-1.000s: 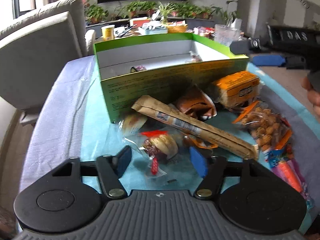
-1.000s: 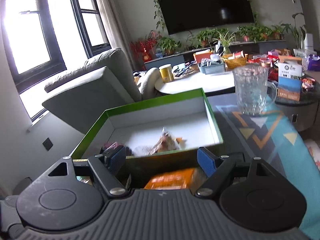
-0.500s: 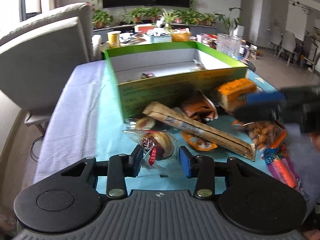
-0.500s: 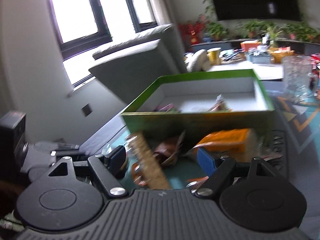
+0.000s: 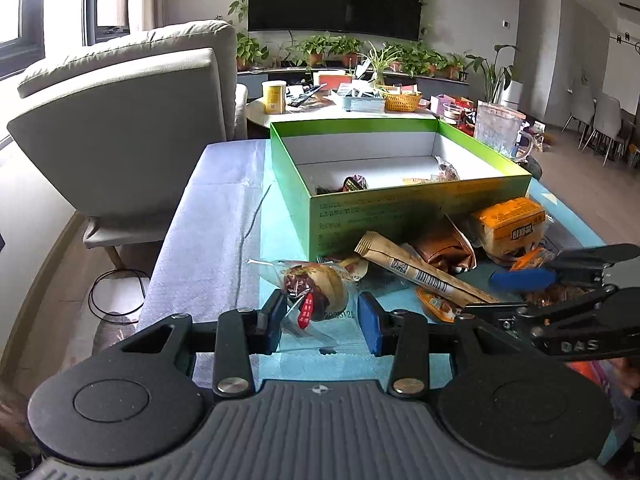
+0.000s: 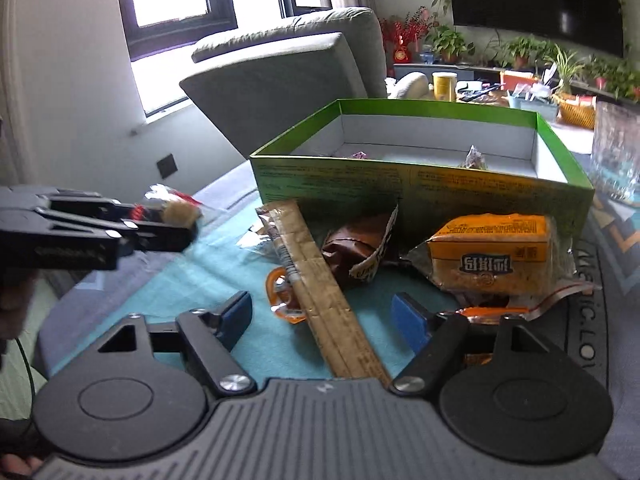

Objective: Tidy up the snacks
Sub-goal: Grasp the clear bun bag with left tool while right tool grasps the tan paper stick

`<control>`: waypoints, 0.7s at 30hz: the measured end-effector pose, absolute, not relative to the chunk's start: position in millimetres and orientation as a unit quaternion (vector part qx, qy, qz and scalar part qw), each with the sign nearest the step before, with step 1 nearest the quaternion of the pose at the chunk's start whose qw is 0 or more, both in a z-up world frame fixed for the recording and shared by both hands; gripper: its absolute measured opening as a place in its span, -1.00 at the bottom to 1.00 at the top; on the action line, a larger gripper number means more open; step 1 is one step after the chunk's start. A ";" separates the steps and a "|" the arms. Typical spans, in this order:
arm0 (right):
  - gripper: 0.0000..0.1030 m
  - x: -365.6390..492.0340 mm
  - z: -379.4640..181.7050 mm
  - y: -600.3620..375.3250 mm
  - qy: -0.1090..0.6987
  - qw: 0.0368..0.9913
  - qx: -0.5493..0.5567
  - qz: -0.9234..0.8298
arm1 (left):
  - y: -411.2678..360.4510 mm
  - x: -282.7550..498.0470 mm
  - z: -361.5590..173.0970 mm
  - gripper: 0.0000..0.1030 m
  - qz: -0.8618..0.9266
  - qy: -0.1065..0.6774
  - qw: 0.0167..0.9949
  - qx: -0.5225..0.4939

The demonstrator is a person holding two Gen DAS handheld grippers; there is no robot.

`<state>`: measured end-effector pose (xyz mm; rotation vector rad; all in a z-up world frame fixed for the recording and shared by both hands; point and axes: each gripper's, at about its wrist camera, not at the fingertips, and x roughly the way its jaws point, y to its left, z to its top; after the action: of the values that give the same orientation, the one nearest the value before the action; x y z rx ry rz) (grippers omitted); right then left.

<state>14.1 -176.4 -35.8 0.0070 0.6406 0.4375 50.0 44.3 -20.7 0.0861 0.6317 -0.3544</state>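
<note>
We list: a green box point(image 5: 400, 208), open-topped, far on the table's teal cloth point(image 5: 276, 236), a few packets inside. Near its front wall lie an orange bread pack point(image 6: 490, 258) at right, a long tan packet point(image 6: 324, 300) and a brown pouch point(image 6: 356, 254). Our left gripper point(image 5: 322, 318) is clamped on the clear wrapper of a small bun point(image 5: 320, 286). Our right gripper point(image 6: 322, 318) stands open, straddling the long tan packet without touching.

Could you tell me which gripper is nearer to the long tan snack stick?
Right. The right gripper has the long tan snack stick lying between its open jaws; the left gripper is off to the side, closed on a clear-wrapped pastry.
</note>
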 end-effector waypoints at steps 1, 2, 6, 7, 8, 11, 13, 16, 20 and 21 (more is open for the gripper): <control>-0.17 15.2 -36.8 -176.6 0.319 0.924 0.001 0.212 | 44.3 49.3 -20.7 -0.29 -0.174 0.308 0.934 0.042; -0.27 16.3 -37.0 -178.0 0.328 0.920 0.002 0.213 | 44.3 49.0 -20.4 -0.29 -0.175 0.307 0.935 0.041; -0.85 10.0 -28.7 -189.1 0.325 0.917 0.032 0.229 | 44.8 46.9 -18.5 -0.29 -0.177 0.303 0.936 0.038; -0.89 6.9 -25.3 -191.4 0.320 0.919 0.035 0.230 | 44.5 46.6 -17.7 -0.29 -0.177 0.301 0.936 0.039; -0.89 3.9 -21.7 -193.2 0.314 0.920 0.037 0.231 | 43.9 46.0 -16.8 -0.29 -0.176 0.300 0.937 0.039; -0.89 -0.9 -14.2 -198.2 0.305 0.920 0.048 0.241 | 45.6 43.4 -13.8 -0.29 -0.177 0.295 0.938 0.036; -0.80 -1.3 -13.6 -199.6 0.302 0.922 0.043 0.239 | 45.4 42.4 -12.6 -0.29 -0.177 0.294 0.939 0.037; -0.73 5.1 -17.2 -197.6 0.310 0.920 0.034 0.237 | 44.3 40.9 -12.1 -0.29 -0.177 0.294 0.938 0.039; 0.23 19.0 -23.5 -193.5 0.324 0.911 0.032 0.254 | 44.9 39.4 -11.1 -0.29 -0.177 0.293 0.939 0.039; 0.29 20.3 -24.6 -191.9 0.320 0.913 0.032 0.252 | 45.3 39.9 -10.4 -0.29 -0.176 0.292 0.939 0.039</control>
<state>20.3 -191.9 -24.6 0.0667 0.6603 0.5186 39.9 45.3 -10.4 0.0795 0.5965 -0.3598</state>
